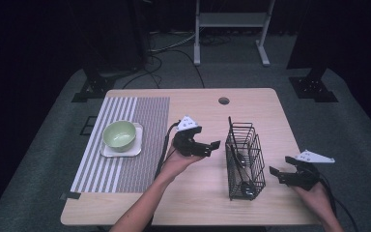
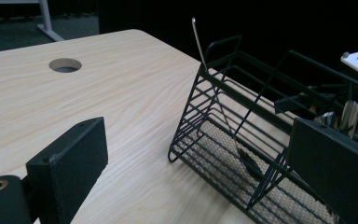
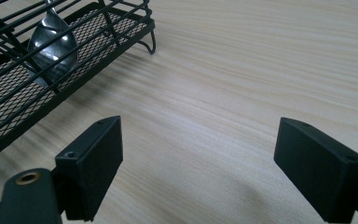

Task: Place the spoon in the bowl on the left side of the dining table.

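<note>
Bare tabletop (image 1: 203, 193) between basket (image 1: 244, 162) and either spread gripper (image 1: 207, 147).

Overhead plus two close basket (image 1: 244, 159) views

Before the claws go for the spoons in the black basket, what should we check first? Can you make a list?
1. Left claw open and empty: ok, jaws wide apart.
2. Right claw open and empty: ok.
3. Wire basket standing upright on the table: ok.
4. Spoon reachable: ok, its bowl rests inside the basket; a thin handle sticks out above the rim.
5. Green bowl on its plate, ready: ok.
6. How many utensils are in the basket: cannot tell.
</note>
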Available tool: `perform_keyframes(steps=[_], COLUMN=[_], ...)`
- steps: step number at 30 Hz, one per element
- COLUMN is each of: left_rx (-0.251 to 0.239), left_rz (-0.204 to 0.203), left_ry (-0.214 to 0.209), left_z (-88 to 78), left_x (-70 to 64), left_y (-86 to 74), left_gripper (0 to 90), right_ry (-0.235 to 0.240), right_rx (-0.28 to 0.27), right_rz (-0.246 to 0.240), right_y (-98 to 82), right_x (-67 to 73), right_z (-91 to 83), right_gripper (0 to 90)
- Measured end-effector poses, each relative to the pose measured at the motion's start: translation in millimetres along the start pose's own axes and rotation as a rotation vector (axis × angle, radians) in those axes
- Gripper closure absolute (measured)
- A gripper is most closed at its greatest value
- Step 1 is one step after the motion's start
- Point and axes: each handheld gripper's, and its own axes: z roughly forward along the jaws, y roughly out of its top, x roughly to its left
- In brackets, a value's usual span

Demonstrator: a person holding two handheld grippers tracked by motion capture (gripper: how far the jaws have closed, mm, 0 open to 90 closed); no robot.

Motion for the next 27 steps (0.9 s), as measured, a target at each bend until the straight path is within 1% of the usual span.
perform_keyframes(steps=[1, 3, 6, 11, 14, 19, 24, 27], left_rx=[0.001, 0.005, -0.008, -0.016, -0.026, -0.036, -0.031, -0.033], left_rz=[-0.002, 0.009, -0.013, -0.021, -0.024, -0.041, -0.025, -0.028], left_ry=[-0.003, -0.002, -0.011, -0.014, -0.006, -0.007, -0.007, -0.006], left_z=[1.2, 3.3, 5.8, 10.5, 13.5, 18.5, 24.4, 27.7], left_x=[-0.4, -1.2, -1.3, -0.1, 0.7, 2.1, -0.4, -1.5], left_y=[0.8, 2.3, 5.3, 9.8, 11.2, 15.5, 21.5, 23.9], left_gripper=[4.2, 4.2, 4.3, 4.5, 4.5, 4.6, 4.7, 4.7], right_ry=[0.001, 0.003, 0.005, 0.005, 0.005, 0.007, 0.011, 0.010], right_rx=[-0.001, -0.001, 0.001, 0.001, -0.001, -0.001, 0.006, 0.006], right_rz=[0.000, -0.001, -0.003, 0.000, -0.001, 0.000, -0.013, -0.014], right_y=[0.1, 0.1, -0.1, -0.2, -0.2, -0.4, -0.5, -0.3], right_x=[0.1, 0.4, 0.7, 0.3, 0.5, 0.3, 1.3, 1.7], right_z=[0.0, 0.3, 0.6, 0.6, 0.5, 0.4, 1.4, 1.1], right_gripper=[14.3, 14.3, 14.3, 14.3, 14.3, 14.3, 14.3, 14.3])
